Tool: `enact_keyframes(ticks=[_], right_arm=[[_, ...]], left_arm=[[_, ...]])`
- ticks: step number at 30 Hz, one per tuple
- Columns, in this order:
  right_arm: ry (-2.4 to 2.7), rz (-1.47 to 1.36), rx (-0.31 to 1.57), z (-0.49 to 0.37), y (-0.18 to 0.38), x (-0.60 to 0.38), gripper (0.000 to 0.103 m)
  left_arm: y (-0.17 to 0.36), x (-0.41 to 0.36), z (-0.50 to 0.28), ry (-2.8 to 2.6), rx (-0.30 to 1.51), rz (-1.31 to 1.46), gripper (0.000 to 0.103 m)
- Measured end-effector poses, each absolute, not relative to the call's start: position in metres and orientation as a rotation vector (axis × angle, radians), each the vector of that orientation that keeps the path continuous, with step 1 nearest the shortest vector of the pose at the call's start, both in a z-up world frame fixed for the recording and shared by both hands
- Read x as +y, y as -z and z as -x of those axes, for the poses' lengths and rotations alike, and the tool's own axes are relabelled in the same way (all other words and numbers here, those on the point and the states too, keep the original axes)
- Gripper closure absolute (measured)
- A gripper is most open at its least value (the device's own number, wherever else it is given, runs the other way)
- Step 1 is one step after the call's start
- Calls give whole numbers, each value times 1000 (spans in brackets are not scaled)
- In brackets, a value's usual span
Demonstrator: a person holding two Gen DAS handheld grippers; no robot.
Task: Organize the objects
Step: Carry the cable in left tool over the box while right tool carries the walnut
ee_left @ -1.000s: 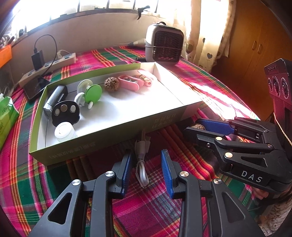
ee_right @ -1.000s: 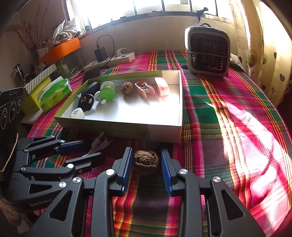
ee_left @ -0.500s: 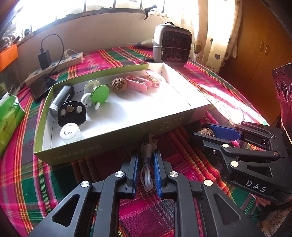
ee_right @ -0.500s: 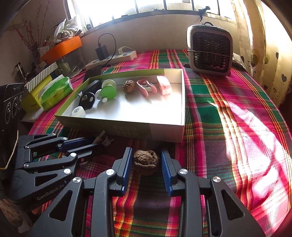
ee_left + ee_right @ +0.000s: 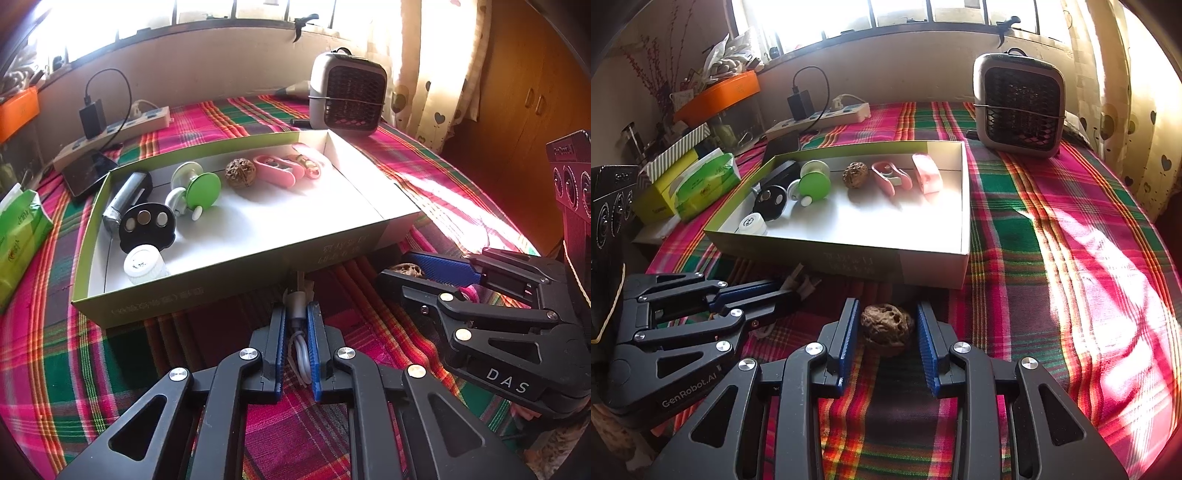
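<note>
Plaid cloth (image 5: 1052,229) covered the table. Nearest, the left gripper (image 5: 295,325) pinched the coiled white cable (image 5: 299,347); the right gripper (image 5: 886,325) bracketed a walnut (image 5: 886,328) (contact unclear). At twelve o'clock lay the tray (image 5: 236,291).

Bright window (image 5: 923,14) ran along far wall, sun streaking across plaid tablecloth (image 5: 1071,229) on right. Heart-print curtain (image 5: 436,74) hung far right, w/ brown wooden cupboard (image 5: 524,92) beside it. Cluttered shelf (image 5: 713,96) stood far left.
</note>
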State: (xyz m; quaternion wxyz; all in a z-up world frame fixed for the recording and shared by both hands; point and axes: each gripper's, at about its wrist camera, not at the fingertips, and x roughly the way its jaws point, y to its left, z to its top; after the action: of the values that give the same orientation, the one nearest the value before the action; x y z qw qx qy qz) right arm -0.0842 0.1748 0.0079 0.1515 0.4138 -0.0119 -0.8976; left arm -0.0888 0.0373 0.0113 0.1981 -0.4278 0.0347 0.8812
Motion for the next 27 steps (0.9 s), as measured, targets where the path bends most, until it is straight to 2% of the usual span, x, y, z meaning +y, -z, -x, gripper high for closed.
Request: enact_keyframes(ticks=[27], right_arm=[[2599, -1065, 11, 91, -43, 167, 71]], left_arm=[[-49, 26, 95, -2531, 41, 1084, 93]])
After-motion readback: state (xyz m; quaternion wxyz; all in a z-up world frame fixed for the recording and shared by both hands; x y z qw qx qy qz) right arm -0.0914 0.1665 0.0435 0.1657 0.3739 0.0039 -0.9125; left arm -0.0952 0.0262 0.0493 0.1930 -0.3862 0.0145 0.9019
